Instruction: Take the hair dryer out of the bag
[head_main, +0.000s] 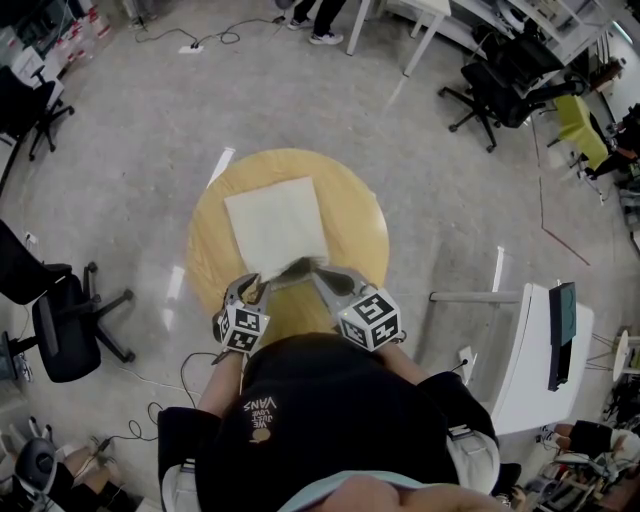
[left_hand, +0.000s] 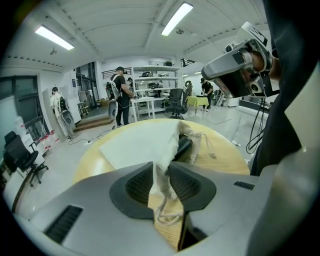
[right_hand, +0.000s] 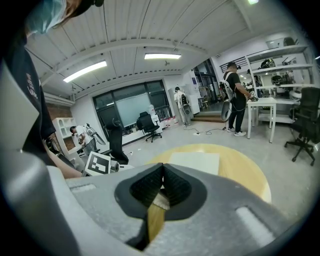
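Round wooden table (head_main: 372, 228), with the person standing at its near rim. Both grippers reach in over that rim, side by side, pointing down and away.

Edges and room:
- A bare wood band runs all round the bag, widest to the right of the right gripper.
- The far rim lies beyond the bag's closed end, well ahead of both grippers.
- The floor (head_main: 150, 110) past the rim is open on the far side.
- An office chair (head_main: 62, 325) stands off to the left of the left gripper, and a white desk (head_main: 530, 365) off to the right of the right gripper. Both are clear of the table.

Container:
- The white cloth bag (head_main: 275, 222) lies flat, with its mouth toward the grippers and lifted open between them.
- The hair dryer (left_hand: 183, 146) is inside the bag, its dark body showing in the mouth just ahead and right of the left gripper. The rest is covered by cloth.
- The drawstring (left_hand: 163, 216) hangs in a loop below the left jaws.

Grippers:
- Left gripper (left_hand: 160, 169): jaws part closed, with the pads pinching the left edge of the bag's mouth.
- Right gripper (right_hand: 161, 174): jaws fully together, with a sliver of pale cloth from the right mouth edge caught between the pads.
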